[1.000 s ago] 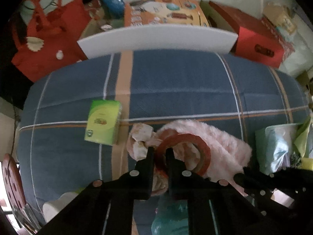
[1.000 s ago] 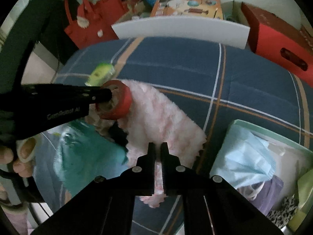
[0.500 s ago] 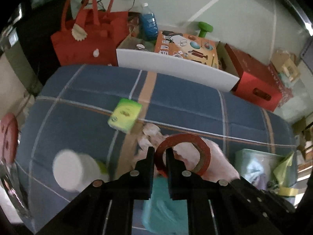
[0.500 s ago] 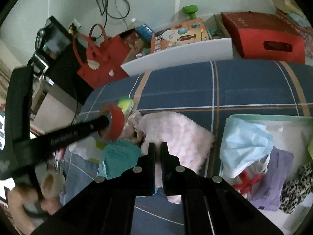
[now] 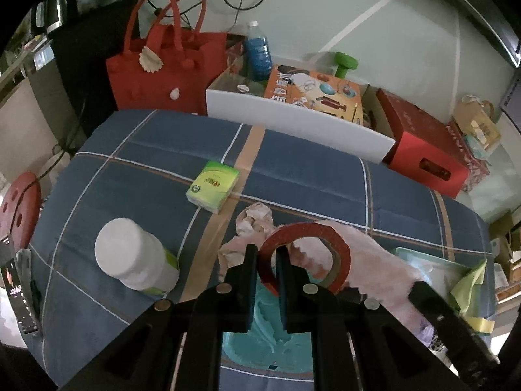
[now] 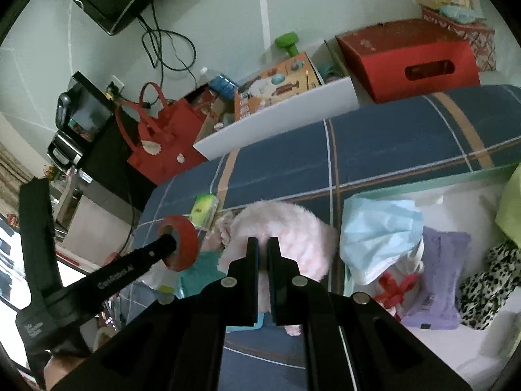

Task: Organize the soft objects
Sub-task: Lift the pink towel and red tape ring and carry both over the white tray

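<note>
1. My left gripper [image 5: 267, 260] is pinching the red tape roll [image 5: 304, 254], one finger inside the ring and one outside. The roll hangs in the air above the blue plaid bed cover [image 5: 309, 169].

2. My right gripper [image 6: 263, 244] is pressed together on the edge of the pink fluffy cloth [image 6: 286, 228]. In the right wrist view the cloth bulges from 11 to 1 o'clock of my fingertips; whether it is fully off the cover I cannot tell.

3. The bin [image 6: 407, 185] that holds the soft things sits at 3 o'clock in that view. A blue face mask [image 6: 381, 228], a purple cloth [image 6: 439, 257] and a leopard-print piece [image 6: 488, 273] already lie in it.

4. Risk one: I grip the cloth only by a thin edge. If I swing it toward the bin quickly, I judge the plush could slide out and fall short, onto the cover.

5. Risk two: the tape is hard and does not belong with the soft things. The roll hangs close over the cloth, so its edge could snag the pile.

6. Risk three: the white bottle [image 5: 136, 257] stands at 9 o'clock of my left fingers, near the green tissue pack [image 5: 213, 187]. A careless sweep of the left gripper could knock the bottle over.
</note>
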The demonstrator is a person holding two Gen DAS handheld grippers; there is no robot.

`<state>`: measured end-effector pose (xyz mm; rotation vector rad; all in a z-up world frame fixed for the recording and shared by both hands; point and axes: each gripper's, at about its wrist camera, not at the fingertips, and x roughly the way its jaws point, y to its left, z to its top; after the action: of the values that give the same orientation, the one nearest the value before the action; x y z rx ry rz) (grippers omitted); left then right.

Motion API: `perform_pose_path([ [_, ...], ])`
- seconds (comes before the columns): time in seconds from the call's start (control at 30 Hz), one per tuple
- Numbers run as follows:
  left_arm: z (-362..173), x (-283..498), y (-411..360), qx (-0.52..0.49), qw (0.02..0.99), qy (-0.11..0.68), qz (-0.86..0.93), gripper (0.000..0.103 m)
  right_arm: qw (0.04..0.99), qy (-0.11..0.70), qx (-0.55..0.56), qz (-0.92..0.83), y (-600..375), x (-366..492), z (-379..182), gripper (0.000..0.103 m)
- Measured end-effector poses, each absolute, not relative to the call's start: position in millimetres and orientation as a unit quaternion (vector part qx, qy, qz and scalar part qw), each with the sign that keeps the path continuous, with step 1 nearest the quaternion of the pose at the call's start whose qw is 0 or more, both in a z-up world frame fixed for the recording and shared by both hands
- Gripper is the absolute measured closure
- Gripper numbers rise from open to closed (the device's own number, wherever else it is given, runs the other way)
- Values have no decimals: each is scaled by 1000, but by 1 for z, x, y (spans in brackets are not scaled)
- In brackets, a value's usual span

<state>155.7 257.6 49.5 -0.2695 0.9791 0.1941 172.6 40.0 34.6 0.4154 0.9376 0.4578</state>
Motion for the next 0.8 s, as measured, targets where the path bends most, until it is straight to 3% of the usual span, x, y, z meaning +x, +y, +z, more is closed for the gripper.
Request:
perform_pose_path([
  [0.37,44,159,255,-142,866,474,76,91,861,411,192,230,38,165,54,99],
  [0.8,84,143,218,-123,891,436,15,91,910,289,213,205,-18,126,130,98],
])
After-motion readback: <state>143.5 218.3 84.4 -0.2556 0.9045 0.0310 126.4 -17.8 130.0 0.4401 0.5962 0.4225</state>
